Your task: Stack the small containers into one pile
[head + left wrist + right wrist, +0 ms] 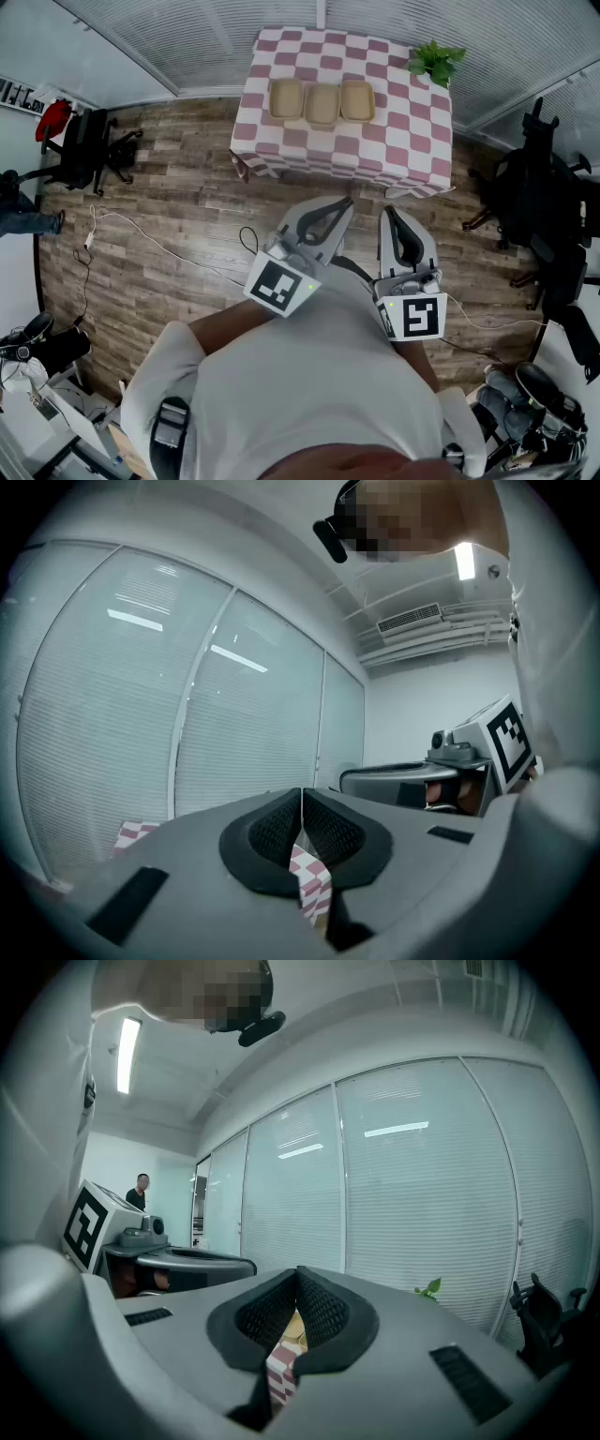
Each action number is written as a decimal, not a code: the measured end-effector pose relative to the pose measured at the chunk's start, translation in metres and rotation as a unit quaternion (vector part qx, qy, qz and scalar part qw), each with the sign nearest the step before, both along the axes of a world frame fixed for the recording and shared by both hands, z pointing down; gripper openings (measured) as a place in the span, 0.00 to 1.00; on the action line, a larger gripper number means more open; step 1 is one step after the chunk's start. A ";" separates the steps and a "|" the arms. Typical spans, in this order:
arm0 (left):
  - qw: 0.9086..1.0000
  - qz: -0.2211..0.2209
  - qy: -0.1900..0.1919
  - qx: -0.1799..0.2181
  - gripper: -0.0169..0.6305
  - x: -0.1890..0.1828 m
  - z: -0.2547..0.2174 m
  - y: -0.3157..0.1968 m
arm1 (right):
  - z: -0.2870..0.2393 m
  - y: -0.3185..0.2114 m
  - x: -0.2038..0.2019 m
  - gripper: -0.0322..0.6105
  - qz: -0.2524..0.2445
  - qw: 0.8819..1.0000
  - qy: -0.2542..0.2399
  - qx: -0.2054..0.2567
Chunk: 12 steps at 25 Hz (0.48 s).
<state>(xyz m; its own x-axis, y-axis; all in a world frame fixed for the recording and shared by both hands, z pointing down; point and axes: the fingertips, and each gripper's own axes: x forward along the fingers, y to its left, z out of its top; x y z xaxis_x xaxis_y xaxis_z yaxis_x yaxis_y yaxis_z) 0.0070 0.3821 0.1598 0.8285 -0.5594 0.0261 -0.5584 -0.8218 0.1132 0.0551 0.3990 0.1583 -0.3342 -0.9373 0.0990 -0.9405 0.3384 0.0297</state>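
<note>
Head view, left to right: the left gripper (343, 202), jaws pressed together on nothing, is held close to the person's body, probably because the table (394, 141) stands well ahead. Three small containers (322, 103) sit side by side on its checked cloth, unstacked. The right gripper (387, 212) is likewise closed and empty. A plant (434, 61) marks the table's right corner. No readable writing, only the grippers' black-and-white square markers (281, 286).

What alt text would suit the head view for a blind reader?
Three tan containers sit side by side on a pink-checked table, a plant at its corner. Nearer, the person holds the left gripper and right gripper short of it.
</note>
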 end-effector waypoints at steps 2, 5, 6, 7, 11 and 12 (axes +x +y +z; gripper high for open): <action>1.000 0.000 0.000 -0.001 0.08 0.003 0.001 -0.001 | 0.001 -0.001 0.003 0.10 0.000 1.000 0.001 -0.001; 1.000 0.000 0.002 -0.003 0.08 0.007 0.002 -0.004 | 0.003 -0.004 0.006 0.10 -0.001 1.000 0.000 0.000; 1.000 -0.001 0.002 -0.003 0.08 0.009 0.003 -0.005 | 0.003 -0.005 0.007 0.10 -0.002 1.000 -0.001 0.000; 1.000 -0.001 0.003 -0.004 0.08 0.011 0.003 -0.006 | 0.003 -0.007 0.009 0.10 -0.002 1.000 -0.003 0.000; 1.000 -0.002 -0.001 -0.005 0.08 0.020 0.002 -0.011 | 0.000 -0.012 0.021 0.10 0.003 1.000 -0.019 0.008; 1.000 -0.002 -0.002 -0.004 0.08 0.023 0.003 -0.013 | -0.001 -0.014 0.025 0.10 0.004 1.000 -0.021 0.009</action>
<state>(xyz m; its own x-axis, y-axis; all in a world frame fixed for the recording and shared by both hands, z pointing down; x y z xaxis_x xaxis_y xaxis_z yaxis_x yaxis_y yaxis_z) 0.0298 0.3691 0.1623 0.8260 -0.5627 0.0338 -0.5624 -0.8184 0.1184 0.0801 0.3853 0.1577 -0.3305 -0.9414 0.0674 -0.9436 0.3310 -0.0046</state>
